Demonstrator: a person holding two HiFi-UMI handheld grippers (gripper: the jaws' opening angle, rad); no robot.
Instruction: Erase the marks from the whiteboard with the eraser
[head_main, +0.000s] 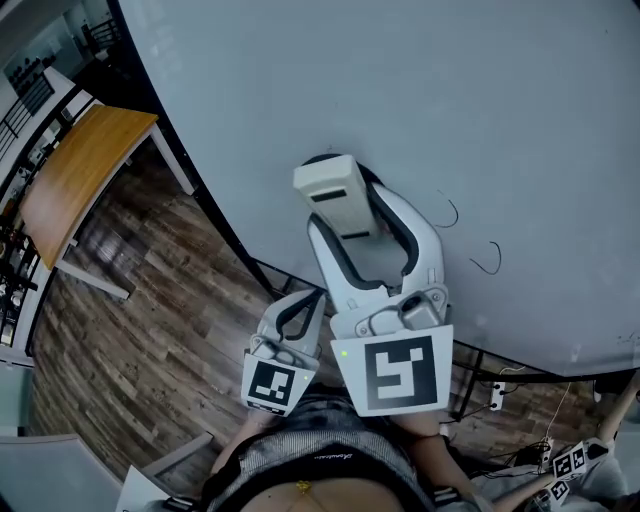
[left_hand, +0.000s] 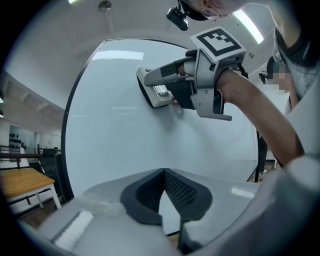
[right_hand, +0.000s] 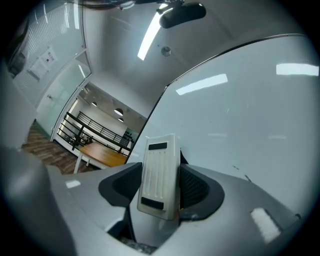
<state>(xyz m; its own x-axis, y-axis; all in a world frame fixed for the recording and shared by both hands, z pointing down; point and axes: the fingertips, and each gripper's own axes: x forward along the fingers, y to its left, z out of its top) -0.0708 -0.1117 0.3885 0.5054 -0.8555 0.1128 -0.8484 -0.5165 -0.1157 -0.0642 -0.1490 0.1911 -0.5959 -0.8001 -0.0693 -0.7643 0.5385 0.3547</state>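
Eraser (right_hand: 160, 175) clamped in right claw (right_hand: 160, 186), flat against the whiteboard (head_main: 450, 100).

Wood floor (head_main: 150, 330), wooden table (head_main: 80, 175)

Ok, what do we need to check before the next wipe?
1. Eraser gripped: ok. The right gripper is shut on the eraser.
2. Eraser on the whiteboard: ok, it looks pressed against it in the left gripper view.
3. Whiteboard clean: not ok. Two thin marks sit to the right of the eraser.
4. Path to the marks: ok, only bare whiteboard between.
5. Left gripper out of the way: ok, shut, empty, held low.
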